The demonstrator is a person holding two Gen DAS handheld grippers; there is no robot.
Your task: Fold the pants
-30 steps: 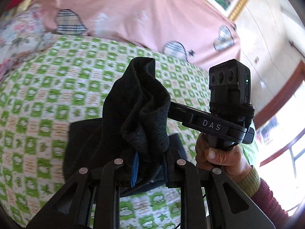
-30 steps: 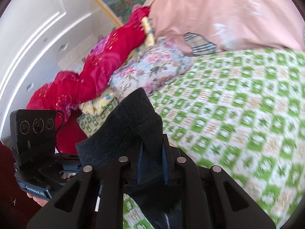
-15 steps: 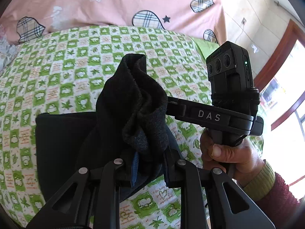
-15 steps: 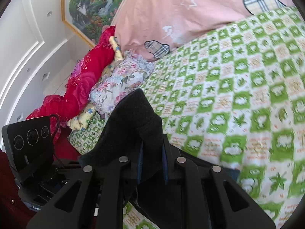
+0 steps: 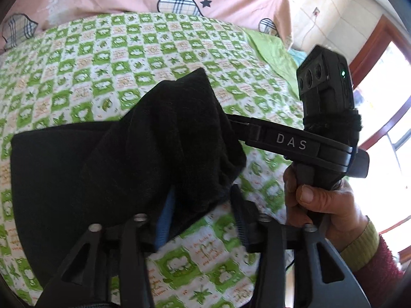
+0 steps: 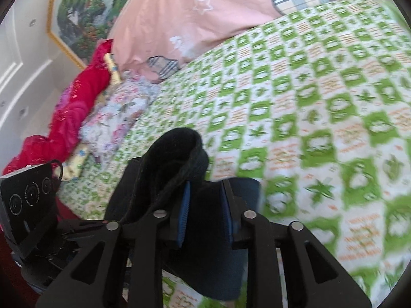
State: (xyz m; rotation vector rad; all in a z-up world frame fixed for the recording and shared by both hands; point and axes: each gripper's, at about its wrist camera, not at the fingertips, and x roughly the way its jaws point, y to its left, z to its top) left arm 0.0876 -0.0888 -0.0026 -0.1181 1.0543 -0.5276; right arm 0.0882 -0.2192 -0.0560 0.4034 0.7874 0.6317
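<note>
I am holding 2 grippers over a bed covered with a green-and-white checked sheet [image 5: 123, 59], and the dark pants [image 5: 77, 169] are lying folded on that sheet beneath me. My left gripper [image 5: 203, 215] is pointing steeply down, and its jaws have just been opening: the blue-edged pads are standing apart now, with a bunched fold of the pants [image 5: 179, 138] still rising between them and leaning against the left pad, while the right pad is standing clear of the cloth with checked sheet showing in the gap. Past that fold, in the left wrist view, my right hand [image 5: 323, 200] is wrapped around the handle of the right gripper, which carries a black camera block.

In the right wrist view, my right gripper [image 6: 205, 213] is also tilted down over the pants [image 6: 218, 264], and its jaws have just been opening too. A rolled edge of the dark cloth is curling up over the left finger, and dark fabric is lying in the gap between the 2 pads, but neither pad is pressing on it. Beyond the sheet, a pink quilt [image 6: 205, 18] with plaid hearts is heaped at the head of the bed, with a red blanket [image 6: 77, 110] and a floral pillow [image 6: 118, 118] beside it and a framed landscape painting [image 6: 84, 12] on the wall.
</note>
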